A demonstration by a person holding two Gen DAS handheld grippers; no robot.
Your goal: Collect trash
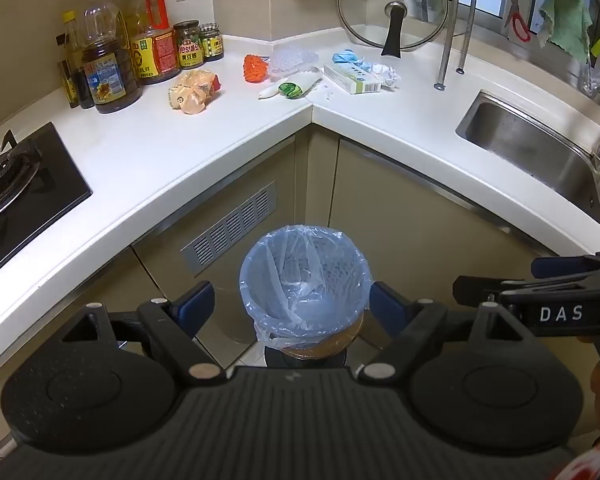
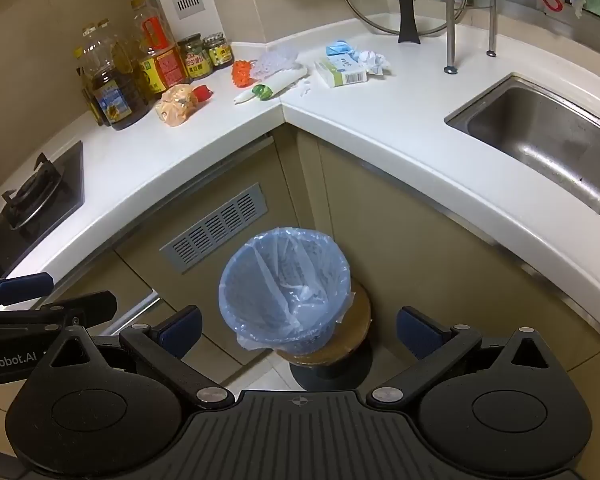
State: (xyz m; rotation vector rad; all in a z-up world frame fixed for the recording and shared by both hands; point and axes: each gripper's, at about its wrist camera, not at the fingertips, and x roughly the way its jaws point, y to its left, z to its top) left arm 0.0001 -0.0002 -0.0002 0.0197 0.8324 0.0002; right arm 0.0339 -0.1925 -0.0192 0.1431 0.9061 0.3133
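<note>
White L-shaped countertop [image 1: 148, 148], wrapping an inside corner above beige cabinets; steel sink [image 1: 528, 140] set into its right run, black gas hob [image 1: 24, 196] into its left; glass pot lid [image 1: 392, 8] propped upright against the back wall; cluster of oil bottles [image 1: 108, 60] and sauce jars [image 1: 188, 44] at the rear left; trash bin [image 1: 304, 280] lined with a pale blue bag, standing on a round stool on the floor in the corner below the counter, nothing visible inside but the liner; left gripper [image 1: 292, 308] and right gripper [image 2: 298, 328], each held low over the bin with jaws spread wide and nothing between them; trash scattered on the counter near the corner: crumpled orange-and-tan wrapper [image 1: 194, 90] beside the bottles, clear plastic tray [image 1: 292, 60], flat white carton [image 1: 352, 78], white tube-shaped packet with a green label [image 1: 288, 88], orange mesh [image 1: 255, 67], blue glove [image 1: 346, 57], crumpled white paper [image 1: 386, 74] touching the carton's right end.
</note>
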